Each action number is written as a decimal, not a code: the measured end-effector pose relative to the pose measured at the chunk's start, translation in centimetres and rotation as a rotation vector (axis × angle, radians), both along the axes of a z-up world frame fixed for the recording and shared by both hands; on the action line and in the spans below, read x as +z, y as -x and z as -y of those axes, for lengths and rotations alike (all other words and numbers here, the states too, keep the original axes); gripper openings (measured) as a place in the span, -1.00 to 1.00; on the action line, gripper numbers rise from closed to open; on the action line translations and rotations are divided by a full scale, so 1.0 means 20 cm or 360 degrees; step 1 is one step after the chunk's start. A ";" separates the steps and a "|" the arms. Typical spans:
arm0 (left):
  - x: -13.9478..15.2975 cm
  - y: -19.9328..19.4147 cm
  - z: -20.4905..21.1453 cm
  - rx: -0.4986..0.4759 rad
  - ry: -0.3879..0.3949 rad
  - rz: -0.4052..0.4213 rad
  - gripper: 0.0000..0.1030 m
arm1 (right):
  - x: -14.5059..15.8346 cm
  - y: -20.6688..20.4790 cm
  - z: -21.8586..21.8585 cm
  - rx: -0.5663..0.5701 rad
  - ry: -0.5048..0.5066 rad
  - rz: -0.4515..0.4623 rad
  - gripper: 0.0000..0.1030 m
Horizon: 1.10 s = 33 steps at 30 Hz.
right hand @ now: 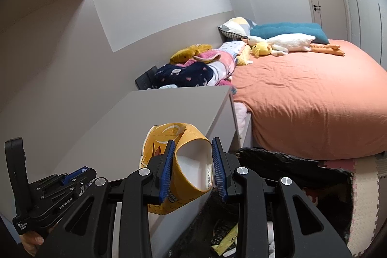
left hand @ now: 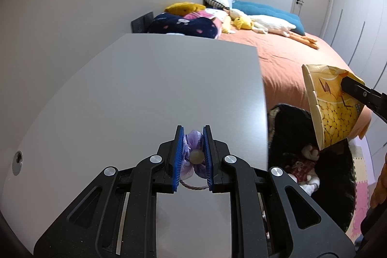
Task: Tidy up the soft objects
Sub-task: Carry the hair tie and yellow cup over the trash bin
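The left gripper [left hand: 192, 156] is clamped on one purple hair tie [left hand: 193, 156], a fabric flower with a pale bead at its middle and a cord loop hanging behind the pads; it hangs over the bare grey tabletop [left hand: 145, 88]. The right gripper [right hand: 193, 168] is closed on one yellow paper cup [right hand: 179, 161], its two blue pads pressing the cup's sides so that the mouth is squashed toward the camera; in the left wrist view the same cup [left hand: 333, 110] hangs to the right of the left gripper, past the table's edge. Below the right gripper and a little to its right stands one black bag [right hand: 290, 168], open; in the left wrist view one small plush doll in a red checked dress [left hand: 302, 166] lies inside it. Well ahead of both grippers is one bed with an orange cover [right hand: 314, 100]. On it I count one white goose plush [right hand: 287, 41], one yellow chick plush [right hand: 261, 48], one teal cushion [right hand: 290, 28], one patterned pillow [right hand: 237, 27], and a heap of blankets [right hand: 193, 71] whose number I cannot tell
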<state>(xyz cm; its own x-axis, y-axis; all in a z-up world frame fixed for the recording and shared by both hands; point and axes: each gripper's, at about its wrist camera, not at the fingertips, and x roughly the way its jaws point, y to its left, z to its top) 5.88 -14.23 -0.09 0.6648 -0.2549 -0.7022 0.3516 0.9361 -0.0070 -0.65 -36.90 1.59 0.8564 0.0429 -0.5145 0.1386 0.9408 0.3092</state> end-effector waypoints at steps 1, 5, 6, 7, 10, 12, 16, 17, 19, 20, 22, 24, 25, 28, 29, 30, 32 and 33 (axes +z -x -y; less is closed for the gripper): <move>0.00 0.02 0.02 -0.0014 0.0002 0.0006 -0.69 | 0.00 0.02 0.01 -0.0006 0.0003 0.0004 -0.36; 0.01 0.07 0.08 -0.0056 0.0016 0.0015 -0.69 | 0.01 0.10 0.05 -0.0033 0.0018 0.0014 -0.36; 0.01 0.08 0.09 -0.0065 0.0020 0.0015 -0.69 | 0.01 0.12 0.06 -0.0039 0.0022 0.0017 -0.36; 0.01 0.09 0.11 -0.0077 0.0018 0.0015 -0.69 | 0.01 0.14 0.07 -0.0049 0.0026 0.0020 -0.36; 0.01 0.12 0.16 -0.0103 0.0013 0.0019 -0.69 | 0.02 0.20 0.11 -0.0069 0.0029 0.0029 -0.36; 0.02 0.14 0.18 -0.0124 0.0018 0.0021 -0.69 | 0.02 0.23 0.13 -0.0084 0.0036 0.0033 -0.36; 0.02 0.17 0.24 -0.0161 0.0030 0.0022 -0.69 | 0.02 0.29 0.18 -0.0111 0.0046 0.0037 -0.36; 0.02 0.18 0.26 -0.0171 0.0032 0.0022 -0.69 | 0.02 0.31 0.20 -0.0122 0.0048 0.0041 -0.36; 0.01 0.20 0.29 -0.0193 0.0033 0.0022 -0.69 | 0.02 0.35 0.22 -0.0144 0.0050 0.0044 -0.36; 0.01 0.21 0.31 -0.0202 0.0034 0.0022 -0.69 | 0.02 0.36 0.24 -0.0155 0.0050 0.0045 -0.36; 0.01 0.24 0.34 -0.0228 0.0037 0.0022 -0.69 | 0.02 0.40 0.27 -0.0183 0.0050 0.0044 -0.36; 0.01 0.25 0.37 -0.0248 0.0035 0.0023 -0.69 | 0.01 0.42 0.30 -0.0203 0.0049 0.0041 -0.36; 0.01 0.26 0.39 -0.0260 0.0033 0.0022 -0.69 | 0.01 0.43 0.31 -0.0216 0.0047 0.0042 -0.36; 0.02 0.27 0.44 -0.0290 0.0030 0.0020 -0.69 | 0.01 0.46 0.35 -0.0247 0.0043 0.0046 -0.36; 0.02 0.28 0.45 -0.0299 0.0030 0.0020 -0.69 | 0.01 0.47 0.37 -0.0255 0.0042 0.0046 -0.36; 0.02 0.28 0.46 -0.0309 0.0030 0.0019 -0.69 | 0.01 0.48 0.38 -0.0268 0.0039 0.0048 -0.36; 0.01 0.28 0.50 -0.0332 0.0029 0.0013 -0.69 | 0.01 0.50 0.42 -0.0288 0.0036 0.0048 -0.36; 0.01 0.29 0.52 -0.0349 0.0030 0.0007 -0.69 | 0.01 0.52 0.43 -0.0300 0.0036 0.0047 -0.36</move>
